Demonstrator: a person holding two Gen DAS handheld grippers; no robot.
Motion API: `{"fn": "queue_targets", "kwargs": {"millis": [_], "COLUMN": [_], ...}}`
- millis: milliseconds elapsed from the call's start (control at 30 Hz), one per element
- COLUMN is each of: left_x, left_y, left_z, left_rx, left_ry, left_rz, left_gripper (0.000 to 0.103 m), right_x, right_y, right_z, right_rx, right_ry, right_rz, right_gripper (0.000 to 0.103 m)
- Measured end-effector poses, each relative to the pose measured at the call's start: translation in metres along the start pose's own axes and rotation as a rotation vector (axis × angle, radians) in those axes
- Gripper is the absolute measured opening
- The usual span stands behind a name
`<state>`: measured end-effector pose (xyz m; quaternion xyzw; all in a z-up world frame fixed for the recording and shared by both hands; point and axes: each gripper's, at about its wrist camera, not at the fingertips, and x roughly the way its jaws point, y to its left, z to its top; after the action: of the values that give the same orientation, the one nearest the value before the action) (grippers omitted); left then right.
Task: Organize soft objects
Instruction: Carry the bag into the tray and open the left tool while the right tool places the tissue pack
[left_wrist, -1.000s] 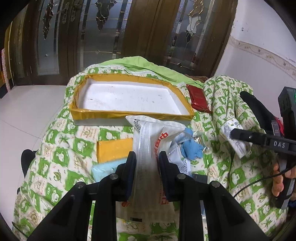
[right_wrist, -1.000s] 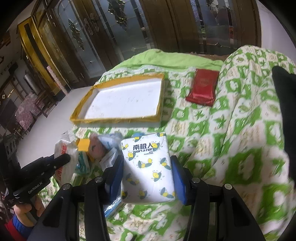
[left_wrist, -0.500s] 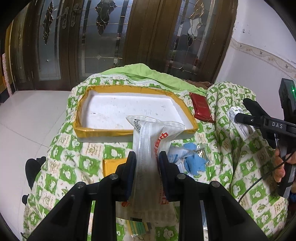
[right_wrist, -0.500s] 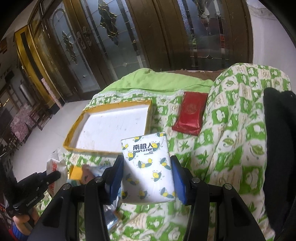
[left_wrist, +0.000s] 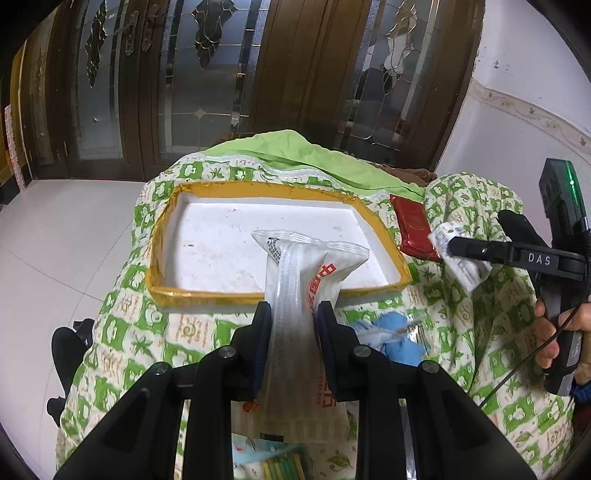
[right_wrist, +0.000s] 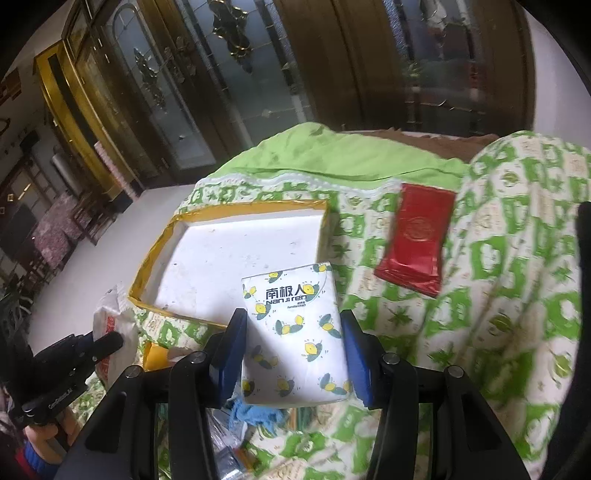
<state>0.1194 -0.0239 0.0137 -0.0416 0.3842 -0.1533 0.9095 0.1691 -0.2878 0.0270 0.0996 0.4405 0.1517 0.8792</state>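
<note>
- The left gripper (left_wrist: 291, 314), bottom centre of its own view, is clamped on a clear plastic packet (left_wrist: 303, 295) with red print, whose top reaches over the tray's near edge.
- The right gripper (right_wrist: 291, 332), bottom centre of its view, is clamped on a white tissue pack (right_wrist: 291, 332) printed with bees.
- The yellow-rimmed white tray (left_wrist: 376, 225) lies mid-frame on the green-patterned quilt (left_wrist: 122, 332).
- A red packet (right_wrist: 417, 243) lies right of the tray.

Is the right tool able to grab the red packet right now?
Probably not yet. The right tool is already shut on the tissue pack, so its jaws are full. Nothing lies across the red packet.
</note>
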Motion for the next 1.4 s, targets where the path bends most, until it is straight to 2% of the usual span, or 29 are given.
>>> {"fn": "queue_targets", "kwargs": {"millis": [167,400,800,1033,1133,1400], "left_x": [0.015,0.039,0.086,0.107,0.112,0.127], "left_y": [0.006,0.017,0.041,0.055,0.061,0.068], "left_z": [0.016,0.040,0.064,0.059,0.057,0.066], "left_rx": [-0.019,-0.051,-0.098,-0.128,-0.140,-0.134], "left_ry": [0.008,0.015,0.051,0.091,0.104,0.117], "left_rz": [-0.007,-0.017,0.025,0.069,0.079,0.121], "left_gripper": [0.025,0.025,0.025,0.025,0.019,0.019], "right_x": [0.022,0.044,0.095,0.120,0.129,0.142], "right_y": [-0.002,0.010,0.030,0.032,0.036,0.038], "right_z": [0.010,0.025,0.031,0.027,0.023,0.018], "right_rx": [0.041,0.017,-0.078,-0.102,-0.134,-0.173], "right_ry": [0.029,0.035,0.049,0.091,0.113,0.131], "right_rz": [0.060,0.090,0.056,0.057,0.038,-0.011], "right_gripper": [0.054,0.054,0.054,0.054,0.054,0.054]}}
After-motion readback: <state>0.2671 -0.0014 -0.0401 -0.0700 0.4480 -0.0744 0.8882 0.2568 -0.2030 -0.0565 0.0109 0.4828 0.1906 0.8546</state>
